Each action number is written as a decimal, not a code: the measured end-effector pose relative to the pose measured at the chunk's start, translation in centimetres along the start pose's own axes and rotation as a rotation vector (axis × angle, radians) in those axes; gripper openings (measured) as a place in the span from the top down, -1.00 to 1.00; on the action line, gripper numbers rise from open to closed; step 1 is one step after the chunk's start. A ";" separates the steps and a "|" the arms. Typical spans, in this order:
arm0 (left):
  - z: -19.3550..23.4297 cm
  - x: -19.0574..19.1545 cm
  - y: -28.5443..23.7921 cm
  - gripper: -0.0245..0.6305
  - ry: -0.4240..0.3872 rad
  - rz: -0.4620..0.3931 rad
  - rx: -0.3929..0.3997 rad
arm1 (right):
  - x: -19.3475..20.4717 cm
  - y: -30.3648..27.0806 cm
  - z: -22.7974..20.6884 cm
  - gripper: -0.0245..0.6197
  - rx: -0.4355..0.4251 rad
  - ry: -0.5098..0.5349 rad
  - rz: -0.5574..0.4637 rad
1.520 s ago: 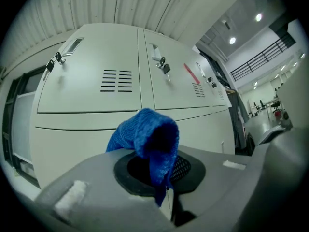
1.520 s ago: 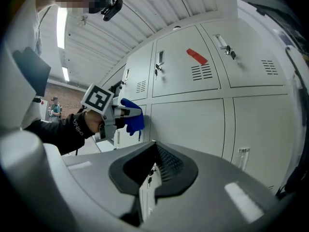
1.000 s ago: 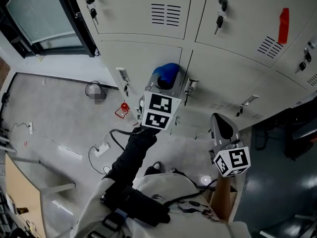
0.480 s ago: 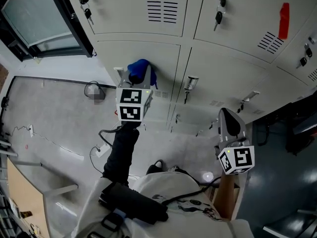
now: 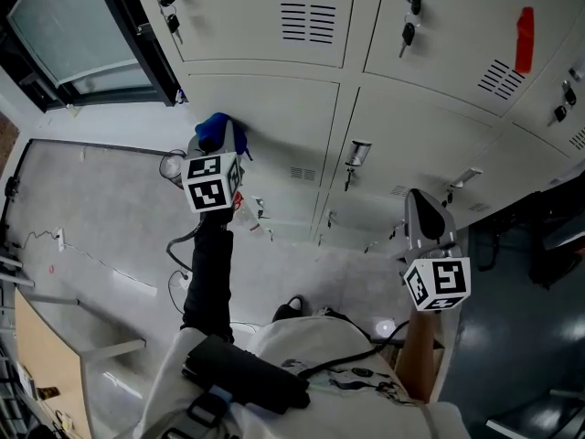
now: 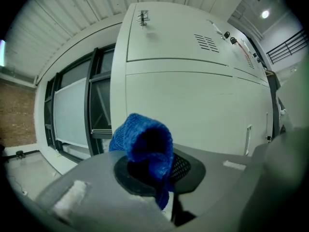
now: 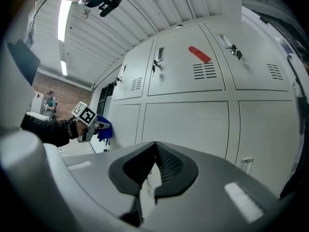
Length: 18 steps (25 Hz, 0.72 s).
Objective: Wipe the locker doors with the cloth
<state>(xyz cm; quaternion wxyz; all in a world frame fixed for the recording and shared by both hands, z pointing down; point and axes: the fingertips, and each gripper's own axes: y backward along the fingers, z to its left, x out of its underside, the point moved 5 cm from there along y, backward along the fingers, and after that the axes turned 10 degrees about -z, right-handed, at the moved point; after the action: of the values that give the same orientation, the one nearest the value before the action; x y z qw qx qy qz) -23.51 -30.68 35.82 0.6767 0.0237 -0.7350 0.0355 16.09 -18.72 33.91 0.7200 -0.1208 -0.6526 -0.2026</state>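
Pale lockers (image 5: 274, 26) over concrete floor (image 5: 91, 208), window (image 5: 73, 26) at L. L gripper (image 6: 164, 174) is clamped on a bunched blue cloth (image 5: 218, 132), which sits at the left edge of the lower-left door (image 5: 283, 126), close to the cabinet corner; contact w/ the metal looks likely but can't be confirmed. R gripper (image 7: 153, 170) is held low and well apart to the R, facing the lockers, jaws together w/ nothing between them.

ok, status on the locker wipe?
Left gripper shut on blue cloth, at left edge of lower locker door. Right gripper shut, empty, held low. Nothing blocking.
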 end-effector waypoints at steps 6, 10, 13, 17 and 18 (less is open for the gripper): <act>0.2 0.6 2.9 0.85 0.044 -0.015 -0.008 | -0.2 -0.9 1.7 0.91 -0.050 0.010 -0.011; -5.0 1.0 3.5 0.85 0.031 -0.019 0.098 | 0.6 -1.1 2.5 0.91 -0.061 0.001 0.012; -10.6 1.4 2.8 0.85 0.000 -0.020 0.215 | 0.8 -1.2 2.8 0.91 -0.062 -0.001 0.020; -16.3 2.6 1.3 0.85 -0.022 -0.009 0.332 | 0.8 -1.1 3.3 0.91 -0.070 0.008 0.021; -17.1 3.0 0.6 0.85 -0.029 -0.002 0.347 | 0.8 -1.0 3.3 0.91 -0.069 0.009 0.025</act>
<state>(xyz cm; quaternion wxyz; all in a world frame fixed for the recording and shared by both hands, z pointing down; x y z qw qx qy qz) -6.85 -28.59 40.18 0.6518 0.1413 -0.7275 0.1610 12.72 -18.29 35.04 0.7207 -0.1528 -0.6405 -0.2168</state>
